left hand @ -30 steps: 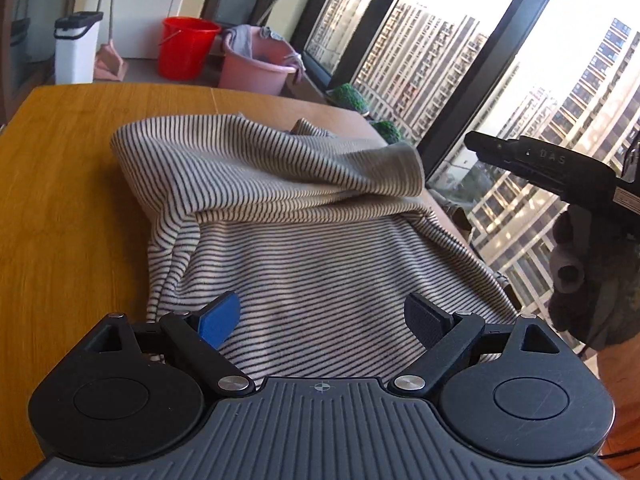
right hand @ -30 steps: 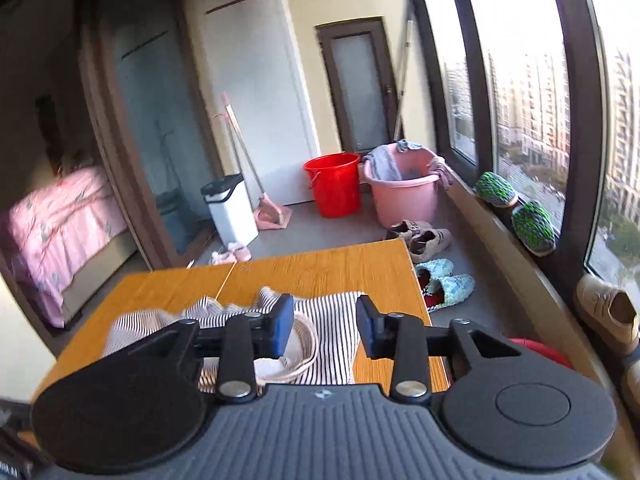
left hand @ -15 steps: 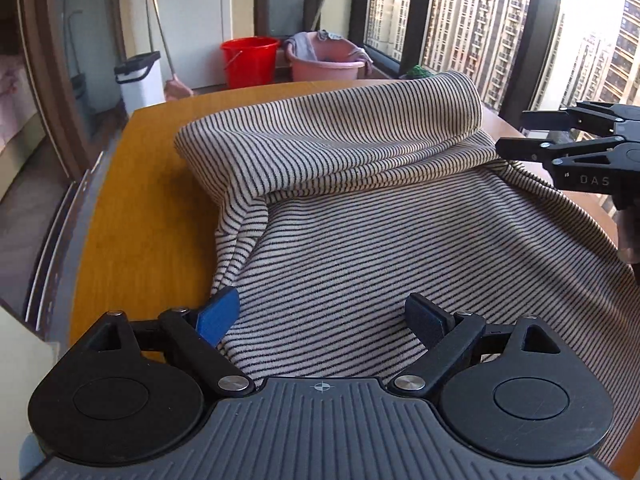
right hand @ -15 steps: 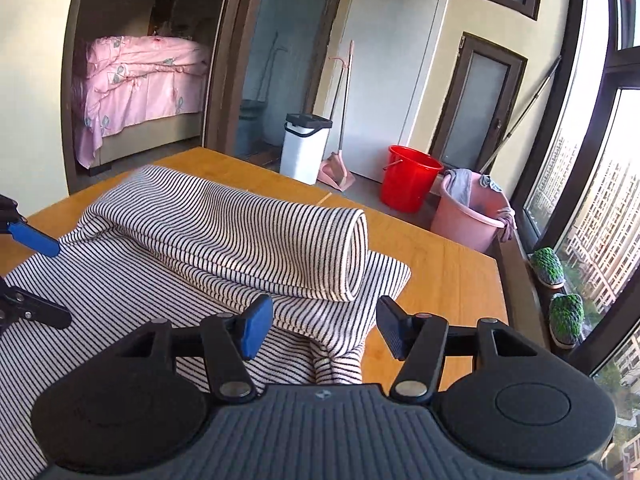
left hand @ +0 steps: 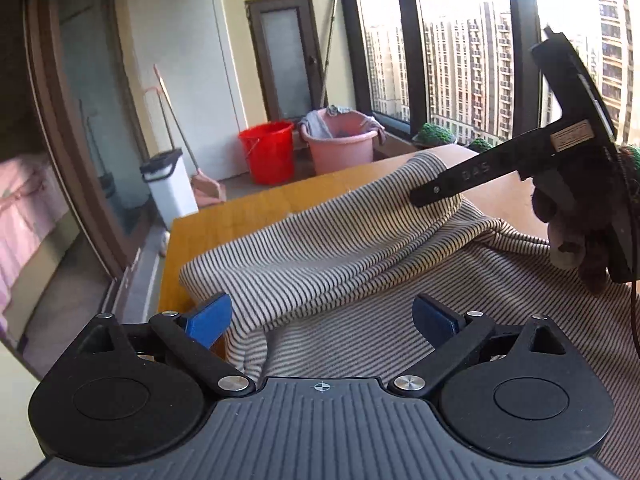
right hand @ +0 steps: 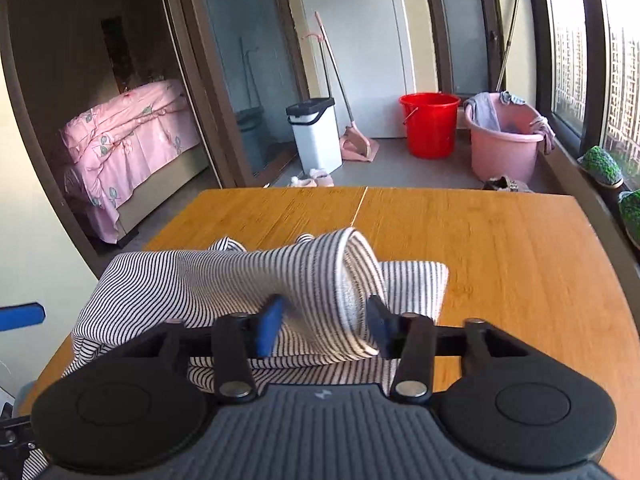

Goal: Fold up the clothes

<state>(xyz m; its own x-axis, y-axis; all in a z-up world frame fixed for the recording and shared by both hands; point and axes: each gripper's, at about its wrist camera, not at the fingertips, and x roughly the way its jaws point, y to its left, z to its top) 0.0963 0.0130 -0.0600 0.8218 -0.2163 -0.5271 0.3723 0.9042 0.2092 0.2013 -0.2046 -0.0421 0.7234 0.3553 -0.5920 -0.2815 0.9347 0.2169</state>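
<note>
A black-and-white striped garment (left hand: 360, 260) lies partly folded on the wooden table (left hand: 240, 212). In the right wrist view its rolled fold (right hand: 344, 280) sits between the blue pads of my right gripper (right hand: 325, 322), which is shut on it. The left wrist view shows that right gripper (left hand: 424, 196) pinching the fold's far end, which is raised a little above the table. My left gripper (left hand: 322, 316) hangs over the near left corner of the garment, its jaws opening wide. Cloth lies below the pads, and they do not press on it.
Beyond the table's far edge (right hand: 360, 190) stand a red bucket (right hand: 430, 124), a pink tub (right hand: 504, 144) and a white bin (right hand: 316, 136). A bed (right hand: 128, 140) shows through the doorway on the left. Bare tabletop (right hand: 520, 264) lies right of the garment.
My right gripper has moved onto the rolled fold and closed on it; half a second ago its jaws stood apart. The left gripper has swung and tilted, so its view now looks across the table.
</note>
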